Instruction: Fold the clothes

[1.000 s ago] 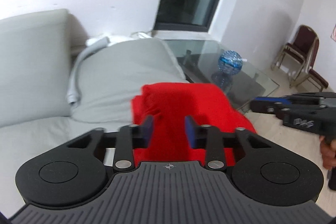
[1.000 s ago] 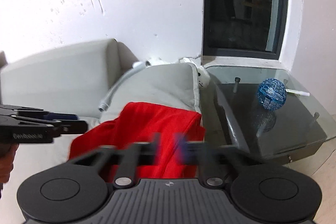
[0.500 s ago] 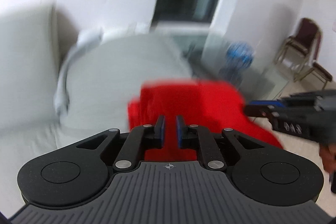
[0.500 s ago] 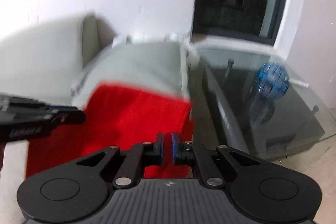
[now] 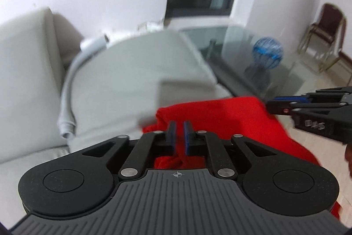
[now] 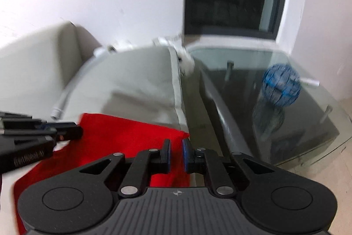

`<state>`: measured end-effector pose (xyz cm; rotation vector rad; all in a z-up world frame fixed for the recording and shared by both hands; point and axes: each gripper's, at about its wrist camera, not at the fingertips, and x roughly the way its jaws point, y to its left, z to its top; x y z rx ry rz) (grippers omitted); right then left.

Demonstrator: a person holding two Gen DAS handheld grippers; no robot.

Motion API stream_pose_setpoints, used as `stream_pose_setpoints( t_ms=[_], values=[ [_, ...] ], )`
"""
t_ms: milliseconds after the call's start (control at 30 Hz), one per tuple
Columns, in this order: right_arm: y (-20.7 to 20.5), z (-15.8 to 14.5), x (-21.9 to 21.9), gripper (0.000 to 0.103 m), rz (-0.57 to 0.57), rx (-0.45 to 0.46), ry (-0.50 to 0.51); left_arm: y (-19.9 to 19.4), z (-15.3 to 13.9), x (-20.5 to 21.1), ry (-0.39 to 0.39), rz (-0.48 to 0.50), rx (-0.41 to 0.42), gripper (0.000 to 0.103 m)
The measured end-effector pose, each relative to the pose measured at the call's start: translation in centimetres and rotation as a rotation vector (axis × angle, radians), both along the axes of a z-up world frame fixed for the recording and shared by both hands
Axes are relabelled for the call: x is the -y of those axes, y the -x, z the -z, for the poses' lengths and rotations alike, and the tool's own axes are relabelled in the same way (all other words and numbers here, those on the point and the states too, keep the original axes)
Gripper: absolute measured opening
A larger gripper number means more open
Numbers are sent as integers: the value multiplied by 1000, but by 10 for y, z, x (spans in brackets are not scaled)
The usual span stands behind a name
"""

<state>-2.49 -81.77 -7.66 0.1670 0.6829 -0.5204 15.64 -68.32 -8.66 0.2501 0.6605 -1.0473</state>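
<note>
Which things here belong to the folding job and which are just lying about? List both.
Job: red garment, left gripper, right gripper.

Lying about: grey cushion, sofa, glass table, blue mesh ball, chair.

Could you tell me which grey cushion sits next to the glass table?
The loose piped cushion behind the red garment; the upright back cushion stands farther left.

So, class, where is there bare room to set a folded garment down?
Free: the grey cushion top between the white hose and red garment; the glass table beside the blue ball. Crowded: where the garment lies.
</note>
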Motion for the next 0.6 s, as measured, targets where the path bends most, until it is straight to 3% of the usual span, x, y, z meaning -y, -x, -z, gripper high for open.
stream_pose_setpoints(
  t_ms=[167, 333, 400, 467, 600],
  values=[
    [70, -15, -45, 11, -162, -4, 1, 47, -4, -69, 15, 132, -43, 11],
    [104, 4, -87, 11, -226, -73, 54, 103, 18, -76, 12, 259, -82, 10],
    [104, 15, -92, 11, -200, -106, 79, 112, 29, -67, -25, 260, -76, 8],
    [100, 31, -91, 11, -170, -176, 113, 111, 55, -48, -124, 203, -106, 7],
    [94, 52, -73, 11, -97, -214, 29, 111, 60, -38, -169, 150, -124, 7]
  ],
)
